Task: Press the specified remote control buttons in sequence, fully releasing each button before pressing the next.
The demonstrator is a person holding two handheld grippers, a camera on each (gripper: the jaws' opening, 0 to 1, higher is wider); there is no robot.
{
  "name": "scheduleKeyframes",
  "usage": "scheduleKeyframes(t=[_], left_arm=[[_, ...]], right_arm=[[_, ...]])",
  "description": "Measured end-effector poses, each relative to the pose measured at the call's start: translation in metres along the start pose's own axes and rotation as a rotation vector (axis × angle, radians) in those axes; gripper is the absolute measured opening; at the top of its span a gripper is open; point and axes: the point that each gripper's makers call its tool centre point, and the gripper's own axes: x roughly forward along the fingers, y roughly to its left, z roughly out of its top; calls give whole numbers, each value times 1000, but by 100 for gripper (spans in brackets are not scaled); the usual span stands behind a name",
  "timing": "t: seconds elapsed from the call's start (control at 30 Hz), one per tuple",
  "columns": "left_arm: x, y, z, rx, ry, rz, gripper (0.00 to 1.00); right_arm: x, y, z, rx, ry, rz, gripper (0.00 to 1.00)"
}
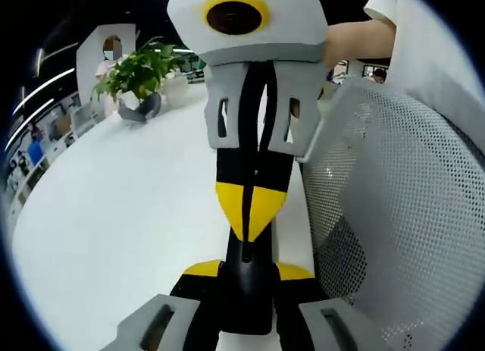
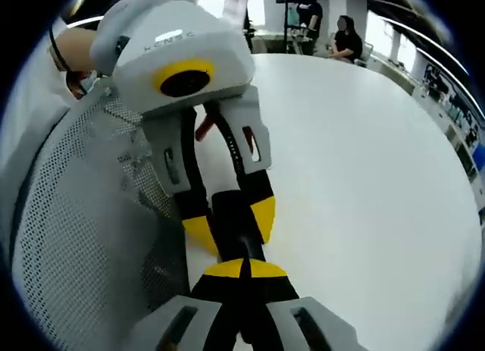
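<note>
Over a white table [image 1: 114, 214], the left gripper [image 1: 246, 269] clamps a black remote control [image 1: 248, 286] whose buttons are hidden. The right gripper [image 1: 250, 214], its yellow tips closed together, touches the remote's top. In the right gripper view, the remote [image 2: 236, 228] lies between the left gripper's tips. A mesh chair back [image 1: 402, 214] stands beside, a potted plant [image 1: 140, 74] behind

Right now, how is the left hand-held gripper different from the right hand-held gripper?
The left hand-held gripper has jaws apart, clamping the slim black remote control; the right hand-held gripper has jaws shut together. The left holds the remote; the right points its tip at it. Both have grey bodies and yellow tips.
</note>
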Motion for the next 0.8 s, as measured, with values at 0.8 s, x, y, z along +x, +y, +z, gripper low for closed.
scheduleKeyframes(t=[0.8], left_arm=[[1,0,1,10,28,-17,25]], right_arm=[[3,-4,3,-37,-57,-60,0]])
